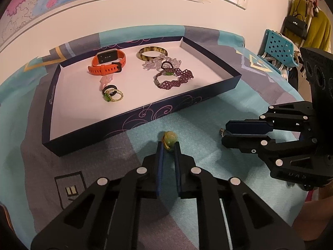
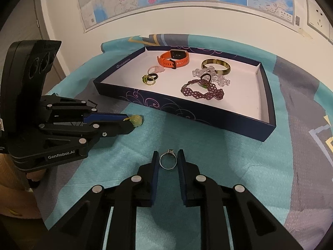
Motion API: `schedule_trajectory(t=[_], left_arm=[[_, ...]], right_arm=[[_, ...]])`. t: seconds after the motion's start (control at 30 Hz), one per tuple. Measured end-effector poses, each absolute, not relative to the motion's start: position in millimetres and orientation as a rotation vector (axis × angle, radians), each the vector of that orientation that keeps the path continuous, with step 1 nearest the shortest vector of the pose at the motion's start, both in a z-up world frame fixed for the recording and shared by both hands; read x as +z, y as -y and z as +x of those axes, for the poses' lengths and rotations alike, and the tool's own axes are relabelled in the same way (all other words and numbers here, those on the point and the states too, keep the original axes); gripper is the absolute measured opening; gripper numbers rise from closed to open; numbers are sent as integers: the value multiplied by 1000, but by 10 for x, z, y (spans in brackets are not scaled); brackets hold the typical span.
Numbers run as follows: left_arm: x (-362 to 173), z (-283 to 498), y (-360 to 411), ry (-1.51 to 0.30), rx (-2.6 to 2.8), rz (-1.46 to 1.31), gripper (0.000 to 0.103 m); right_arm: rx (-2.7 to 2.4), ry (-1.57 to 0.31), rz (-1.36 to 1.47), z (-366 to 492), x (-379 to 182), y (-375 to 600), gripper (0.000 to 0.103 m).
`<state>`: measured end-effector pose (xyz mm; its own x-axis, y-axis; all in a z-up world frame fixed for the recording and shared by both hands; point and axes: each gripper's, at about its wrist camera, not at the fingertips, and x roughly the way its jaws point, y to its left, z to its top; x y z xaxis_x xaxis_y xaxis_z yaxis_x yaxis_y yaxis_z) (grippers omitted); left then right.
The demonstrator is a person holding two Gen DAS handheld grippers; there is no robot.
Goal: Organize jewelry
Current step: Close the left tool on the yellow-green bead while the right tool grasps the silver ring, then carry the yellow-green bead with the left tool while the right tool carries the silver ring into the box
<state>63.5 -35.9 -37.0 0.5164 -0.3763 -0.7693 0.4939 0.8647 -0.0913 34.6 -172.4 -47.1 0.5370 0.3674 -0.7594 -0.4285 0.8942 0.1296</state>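
Teal-and-grey cloth (image 1: 87, 166) covers the table, and on it sits the dark blue tray (image 1: 145, 112) with its white floor, where most of the jewelry already lies. Largest in there is the orange watch (image 1: 108, 62), then the purple beaded bracelet (image 1: 172, 79) with the clear crystal bracelet (image 1: 154, 62) and the tortoiseshell bangle (image 1: 153, 52) behind it. Smaller still, a little cluster of rings (image 1: 112, 93) rests nearer the front wall of the tray, beside a pale pink piece.

Only two small pieces show outside the tray, both on the cloth in front of it. The left gripper (image 1: 169, 143) has its jaws drawn in tight on the band of the green-stone ring (image 1: 169, 138), the stone poking out past the fingertips. The right gripper (image 2: 168, 159) has its jaws closed in against the silver ring (image 2: 168, 160), which lies flat between the pads; whether they truly pinch it yet I cannot tell.

By my judgement the sorting is nearly done: these two rings need lifting and carrying over the tray's front wall, then releasing inside.
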Motion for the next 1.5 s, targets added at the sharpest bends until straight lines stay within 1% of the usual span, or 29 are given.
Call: schedule_trajectory(t=[0.13,0.17,0.23,0.27,0.3,0.43,0.5,0.8,1.5], left_arm=[[-372,631,358,-883,-518,150,9],[-373,633,363,-883,-519,151,11],[-366,636,374,-881,-523,154,18],[-365,642,387,-878,-524,160,26],[-365,650,399,-876,-524,163,28],[-363,698,424,-880,-524,159,28],[-371,727,431,-886,-523,153,17],[-346,668,426,-877,-524,147,16],[-85,546,236,-816,-512,76,16]], right_arm=[[474,-888,-61,343,-477,1746,16],[474,-888,-57,346,-476,1751,16],[474,-889,-53,348,-475,1757,16],[474,-890,-52,349,-476,1756,16],[475,-891,-52,349,-478,1755,16],[475,-890,-49,349,-477,1756,16],[475,-890,-47,353,-477,1759,16],[475,-879,-51,353,-449,1759,16],[480,-832,-54,367,-296,1761,16]])
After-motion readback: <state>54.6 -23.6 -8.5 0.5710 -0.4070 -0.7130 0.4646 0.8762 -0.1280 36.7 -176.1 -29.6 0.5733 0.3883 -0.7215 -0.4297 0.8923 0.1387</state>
